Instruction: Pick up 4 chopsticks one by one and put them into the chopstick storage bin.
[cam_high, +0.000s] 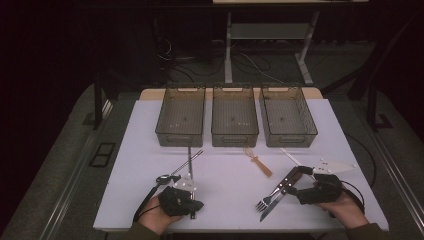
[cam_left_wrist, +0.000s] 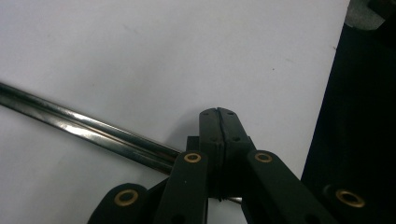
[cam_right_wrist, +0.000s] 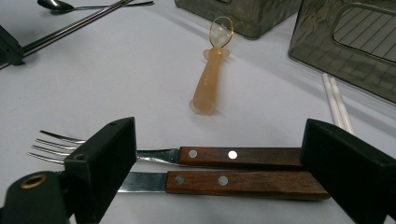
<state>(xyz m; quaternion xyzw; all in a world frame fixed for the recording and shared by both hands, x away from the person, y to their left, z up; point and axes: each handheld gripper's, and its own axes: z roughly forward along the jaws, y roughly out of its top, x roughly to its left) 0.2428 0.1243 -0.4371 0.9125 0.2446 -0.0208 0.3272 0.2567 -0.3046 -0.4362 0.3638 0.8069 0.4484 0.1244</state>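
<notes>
Left gripper (cam_left_wrist: 218, 112) jaws seen pressed together, metal chopsticks (cam_left_wrist: 88, 128) running under the linkage; whether they're actually pinched can't be told. Right gripper (cam_right_wrist: 219, 154) jaws wide apart, wood-handled fork (cam_right_wrist: 177, 156) and knife (cam_right_wrist: 224, 183) lying side by side between them, untouched. Orange plastic spoon (cam_right_wrist: 209, 84) seen just beyond. High view adds three wire baskets (cam_high: 233, 122) at far edge of white table (cam_high: 150, 200).

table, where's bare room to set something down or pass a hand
Free: the white table between the left gripper and the fork. Crowded: around the metal chopsticks, by the orange spoon, and near the three bins.
</notes>
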